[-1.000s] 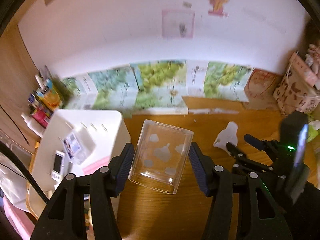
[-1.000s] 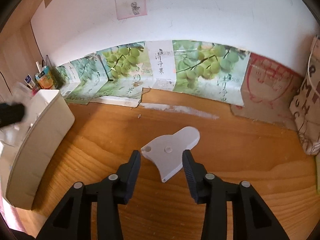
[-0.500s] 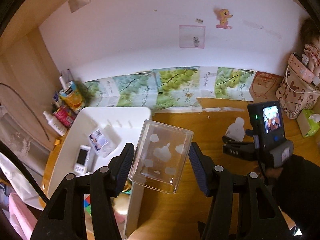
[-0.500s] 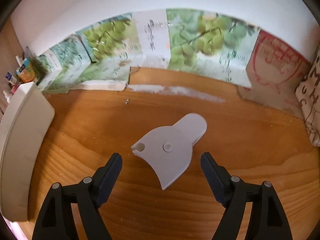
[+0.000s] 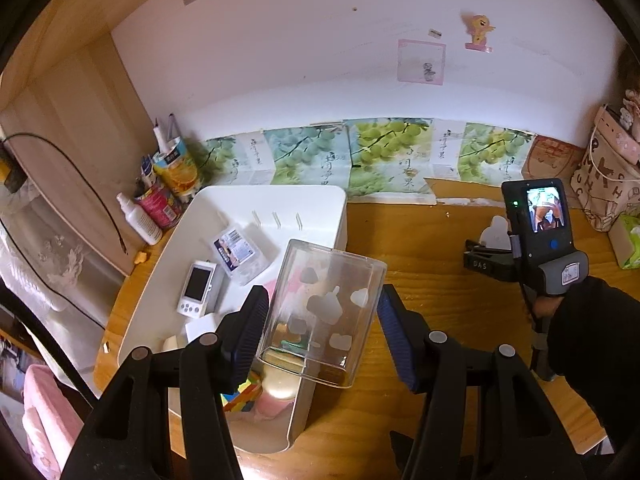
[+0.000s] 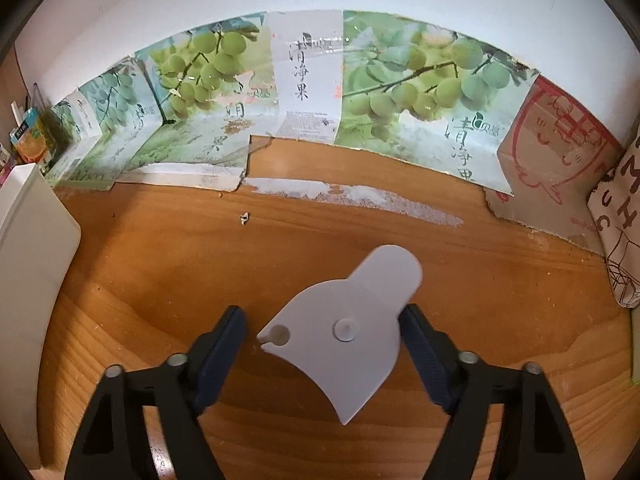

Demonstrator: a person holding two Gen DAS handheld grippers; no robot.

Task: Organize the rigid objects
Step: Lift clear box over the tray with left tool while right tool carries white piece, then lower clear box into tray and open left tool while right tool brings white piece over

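Note:
My left gripper (image 5: 322, 330) is shut on a clear plastic box (image 5: 322, 312) with white printed shapes and holds it in the air over the right edge of a white bin (image 5: 320, 196). The bin holds a small white device (image 5: 197, 288), a clear packet (image 5: 239, 250) and several coloured items. My right gripper (image 6: 322, 344) is open, low over the wooden table, with its jaws on either side of a flat white fan-shaped plastic piece (image 6: 348, 332). The right finger pad (image 6: 424, 344) is at the piece's edge. That piece also shows in the left wrist view (image 5: 495, 232).
Fruit-print cardboard (image 6: 304, 80) lines the back wall. Bottles and a juice carton (image 5: 176, 168) stand at the left by the wooden cabinet. A patterned bag (image 5: 608, 176) and a green tissue pack (image 5: 632, 240) sit at the right.
My left gripper has carried the clear box left and up, from over the table to over the bin. My right gripper has opened wider and moved forward around the white piece.

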